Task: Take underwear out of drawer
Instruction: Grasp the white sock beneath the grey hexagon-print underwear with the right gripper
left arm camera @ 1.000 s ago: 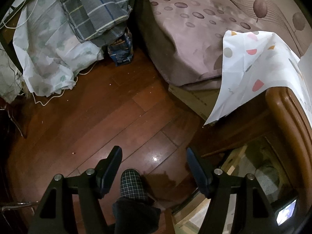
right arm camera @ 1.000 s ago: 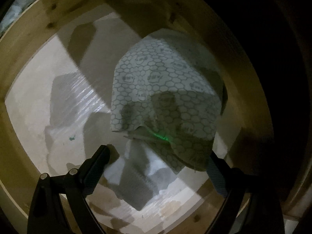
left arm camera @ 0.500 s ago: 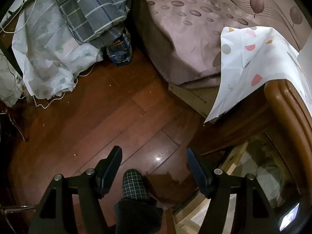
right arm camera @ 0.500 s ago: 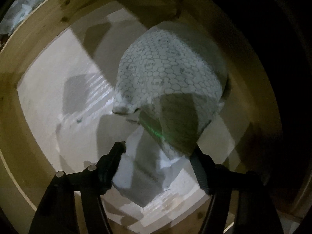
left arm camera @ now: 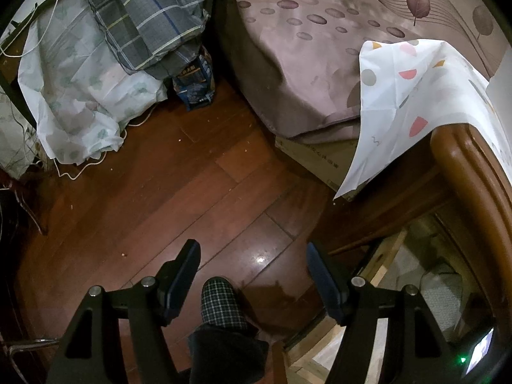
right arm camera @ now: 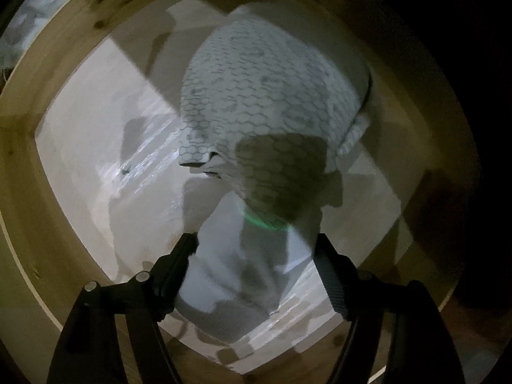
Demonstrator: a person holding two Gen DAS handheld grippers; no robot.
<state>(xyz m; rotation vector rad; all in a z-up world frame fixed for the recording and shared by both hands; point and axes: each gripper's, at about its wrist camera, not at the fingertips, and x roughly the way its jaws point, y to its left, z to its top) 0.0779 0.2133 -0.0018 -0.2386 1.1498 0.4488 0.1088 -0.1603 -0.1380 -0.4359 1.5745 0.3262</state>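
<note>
pale pine walls box in the drawer (right arm camera: 41, 102), and your right gripper (right arm camera: 256, 256) points straight down into it. the underwear (right arm camera: 265, 96), the honeycomb-print piece, sits bunched on the drawer floor, with its near end reaching down between your fingers (right arm camera: 332, 278). a plain white folded cloth (right arm camera: 233, 288) lies under it and also fills the gap between the jaws.

the jaws are opening right now with fabric between them. the picture is blurred, so you cannot count on the pads having a real bite on the print; treat the hold as loose.

what could go wrong:
- you may clamp the white cloth instead of the underwear, since both lie in the same gap.
- you may catch both layers and haul the wrong thing out.
- if you lift while the jaws are widening, the fabric may slip and drop back.
- the dark half of the drawer hides the far edge of the garment, so it could snag on the wall there.

your left gripper (left arm camera: 252, 275) hangs released over the wooden floor (left arm camera: 192, 192), holding nothing, above a checked slipper (left arm camera: 220, 300). it is well apart from the drawer and cannot steady anything.
</note>
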